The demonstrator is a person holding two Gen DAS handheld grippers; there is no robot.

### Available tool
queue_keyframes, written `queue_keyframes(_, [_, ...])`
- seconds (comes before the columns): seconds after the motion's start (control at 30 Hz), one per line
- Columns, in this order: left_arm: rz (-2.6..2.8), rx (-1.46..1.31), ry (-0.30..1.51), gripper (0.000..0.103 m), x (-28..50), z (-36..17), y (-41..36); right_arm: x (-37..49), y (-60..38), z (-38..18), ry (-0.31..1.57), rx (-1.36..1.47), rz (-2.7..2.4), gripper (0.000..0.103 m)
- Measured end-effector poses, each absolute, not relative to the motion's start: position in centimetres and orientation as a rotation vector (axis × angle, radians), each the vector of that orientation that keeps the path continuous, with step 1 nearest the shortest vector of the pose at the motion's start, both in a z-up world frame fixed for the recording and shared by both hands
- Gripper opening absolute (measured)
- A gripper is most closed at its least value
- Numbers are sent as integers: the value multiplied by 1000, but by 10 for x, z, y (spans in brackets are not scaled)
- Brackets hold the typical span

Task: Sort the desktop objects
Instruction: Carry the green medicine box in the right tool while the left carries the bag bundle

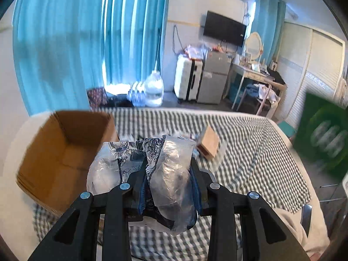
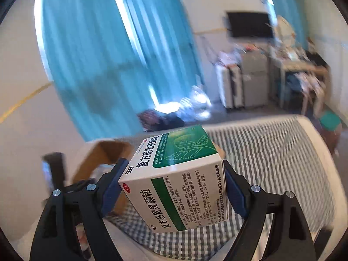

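Observation:
My left gripper [image 1: 168,169] is shut on a crinkled clear plastic packet [image 1: 171,174] with a blue-and-white flower print, held above the checked bed cover. An open brown cardboard box [image 1: 65,150] stands just left of it on the bed. My right gripper [image 2: 174,174] is shut on a green-and-white medicine box [image 2: 176,178], its blue pads pressed on both sides, lifted over the bed. The same medicine box [image 1: 324,134] shows blurred at the right edge of the left wrist view. The cardboard box [image 2: 104,158] sits behind and left of the right gripper.
A small brown carton [image 1: 208,144] lies on the checked cover [image 1: 261,152] beyond the packet. Past the bed are teal curtains [image 1: 87,43], water bottles [image 1: 152,91], a white suitcase [image 1: 187,78], a small fridge [image 1: 215,78] and a desk with a chair [image 1: 261,82].

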State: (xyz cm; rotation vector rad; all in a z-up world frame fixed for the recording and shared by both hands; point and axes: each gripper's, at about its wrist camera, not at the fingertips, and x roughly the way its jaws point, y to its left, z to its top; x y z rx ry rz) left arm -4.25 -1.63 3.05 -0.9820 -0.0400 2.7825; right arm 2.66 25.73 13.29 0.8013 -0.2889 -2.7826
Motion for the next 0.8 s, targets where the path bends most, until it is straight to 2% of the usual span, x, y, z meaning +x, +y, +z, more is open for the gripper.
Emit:
queue_keyframes(0.17, [2799,-945,0,34,-50,40,-25,39,272,218,106,819,-2875,83])
queue_keyframes(0.27, [2826,-939,12,34,-67,37,-28,36,279,231,242,973,-2857,83])
queue_keyframes(0.43, [2879,-946,23,34,-108,29,-29,22,272,180,195,1091,-2790,83])
queue_keyframes(0.63, [2960,-848,167,34,-146,43,-30,-19,231,97,-57,1023,-2717,83])
queue_keyframes(0.8, [2970,-844,83,34,-130,60,-62,-34,164,76,-196,898,-2588,83])
